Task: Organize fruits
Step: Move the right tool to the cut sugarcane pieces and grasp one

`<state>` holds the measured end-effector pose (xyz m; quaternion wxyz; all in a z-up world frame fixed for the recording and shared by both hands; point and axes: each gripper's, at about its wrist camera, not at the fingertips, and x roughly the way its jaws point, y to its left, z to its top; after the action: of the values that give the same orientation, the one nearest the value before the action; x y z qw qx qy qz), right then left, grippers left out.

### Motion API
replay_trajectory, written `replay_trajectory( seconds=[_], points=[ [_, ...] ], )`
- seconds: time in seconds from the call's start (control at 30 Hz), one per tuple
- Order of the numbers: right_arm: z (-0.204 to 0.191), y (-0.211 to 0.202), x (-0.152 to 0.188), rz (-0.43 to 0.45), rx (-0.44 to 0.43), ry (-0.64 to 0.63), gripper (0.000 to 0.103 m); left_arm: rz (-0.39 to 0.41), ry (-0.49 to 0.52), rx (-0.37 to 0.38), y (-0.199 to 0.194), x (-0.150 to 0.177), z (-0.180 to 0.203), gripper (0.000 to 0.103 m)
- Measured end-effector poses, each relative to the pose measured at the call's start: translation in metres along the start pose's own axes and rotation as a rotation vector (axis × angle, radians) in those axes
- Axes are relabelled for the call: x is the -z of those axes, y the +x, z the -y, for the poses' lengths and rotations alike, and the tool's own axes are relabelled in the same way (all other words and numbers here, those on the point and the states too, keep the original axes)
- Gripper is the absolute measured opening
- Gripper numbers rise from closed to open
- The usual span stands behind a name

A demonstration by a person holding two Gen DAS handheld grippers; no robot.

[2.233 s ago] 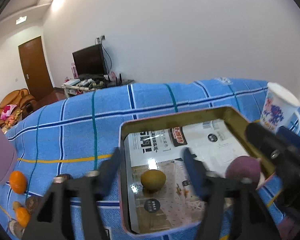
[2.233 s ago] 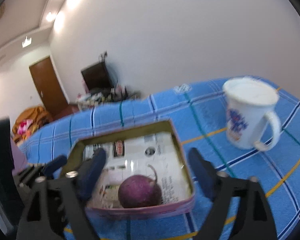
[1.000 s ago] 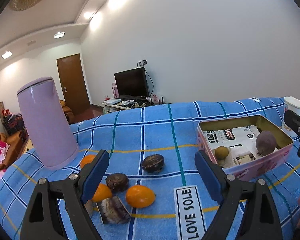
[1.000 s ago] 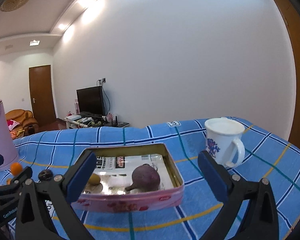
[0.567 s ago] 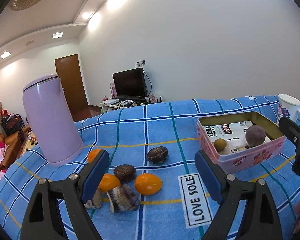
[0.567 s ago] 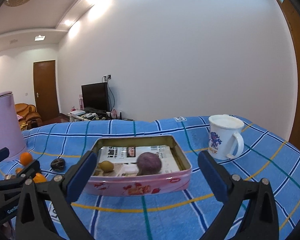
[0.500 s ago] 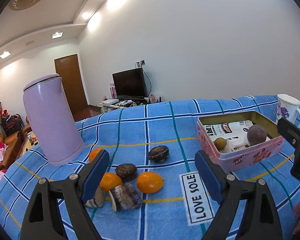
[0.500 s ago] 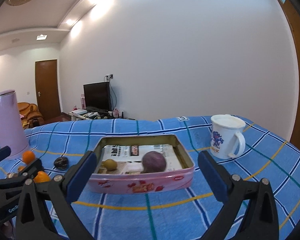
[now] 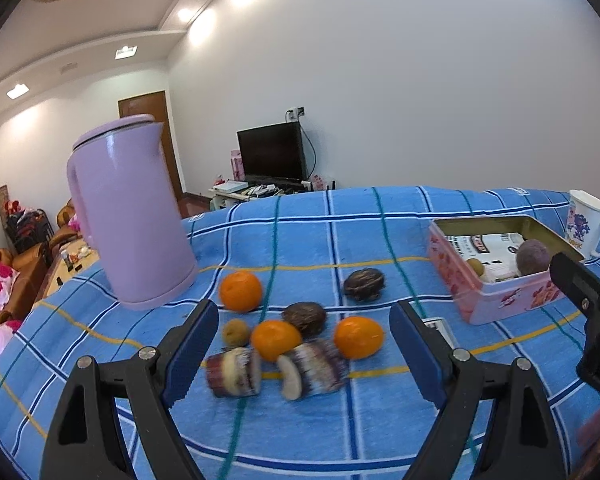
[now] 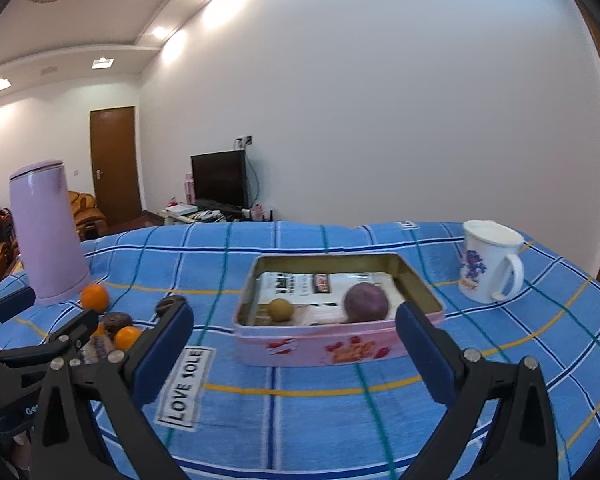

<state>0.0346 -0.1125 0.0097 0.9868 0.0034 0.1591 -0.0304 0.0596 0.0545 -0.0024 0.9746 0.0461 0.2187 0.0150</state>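
Far left on the blue checked cloth [image 9: 320,240] over the worktop: lilac jug [image 9: 128,216], upright. Just right of its base, loose fruit in a cluster: far orange [image 9: 240,291], small tan fruit [image 9: 235,332], middle orange [image 9: 276,340] touching a dark brown fruit [image 9: 305,317] behind it, right orange [image 9: 358,337], another dark fruit [image 9: 364,284] a bit further back; nearest, two striped cut pieces [image 9: 276,370] lying side by side. Left tongs [image 9: 304,356] wide open, nothing held, framing that cluster from the near side. Right of centre: pink tin [image 10: 336,344], paper-lined, w/ small green-brown fruit [image 10: 281,309] at its left and round purple fruit [image 10: 365,302] at its right. Right tongs [image 10: 294,352] also wide open, empty, tin btwn the tips. Far right: white mug [image 10: 490,266], upright, apart from tin.
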Motion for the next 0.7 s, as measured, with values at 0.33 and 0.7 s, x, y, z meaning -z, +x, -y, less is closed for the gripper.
replay_trajectory(
  seconds=[0.33,0.7],
  points=[
    [-0.038,0.015,0.003,-0.081,-0.114,-0.034,0.103,-0.061,-0.093,-0.087,0.018,0.007,-0.08,0.088],
    [-0.084,0.052,0.011,-0.267,-0.297,-0.077,0.074,-0.138,-0.25,-0.128,0.042,0.014,-0.146,0.088]
  ],
)
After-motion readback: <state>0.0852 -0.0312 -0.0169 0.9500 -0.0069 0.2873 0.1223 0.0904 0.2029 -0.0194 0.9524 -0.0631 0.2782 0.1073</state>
